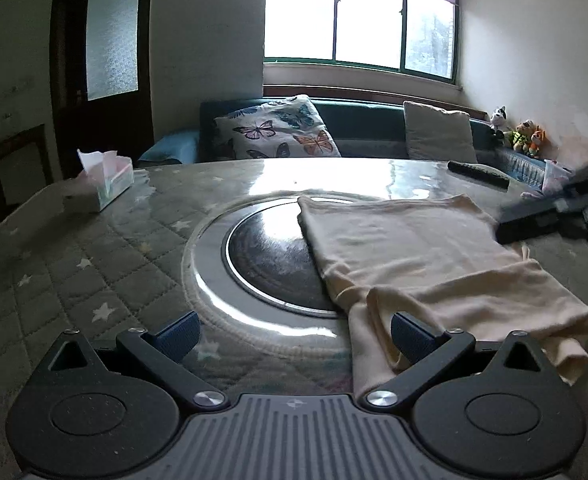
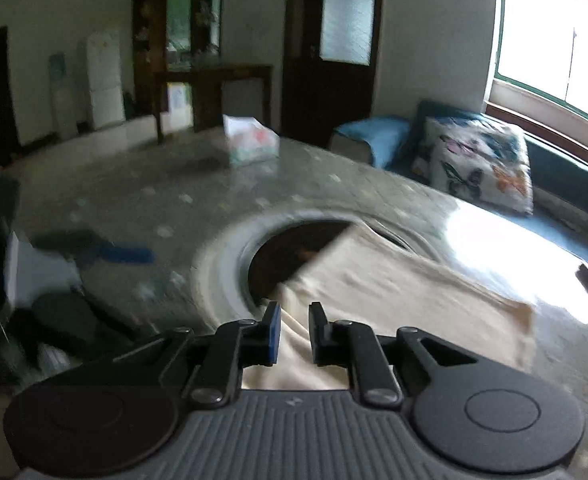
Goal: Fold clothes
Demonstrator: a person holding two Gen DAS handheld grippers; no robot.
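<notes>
A cream garment [image 1: 422, 256] lies partly folded on the table, over the right side of a round dark glass inset [image 1: 270, 256]. My left gripper [image 1: 294, 338] is open at the near edge, its right finger [image 1: 414, 338] resting on the garment's near fold. My right gripper shows at the right of the left wrist view [image 1: 554, 216], over the garment's far right side. In the right wrist view the garment [image 2: 394, 288] lies ahead, and my right gripper [image 2: 294, 334] has its jaws narrowly apart with cream cloth between them.
A tissue box [image 1: 106, 184] stands at the table's far left, also in the right wrist view [image 2: 250, 142]. A dark remote [image 1: 478, 174] lies at the far right. A sofa with a butterfly pillow [image 1: 278, 128] is behind the table. The quilted star-pattern tablecloth [image 1: 74, 264] covers the left side.
</notes>
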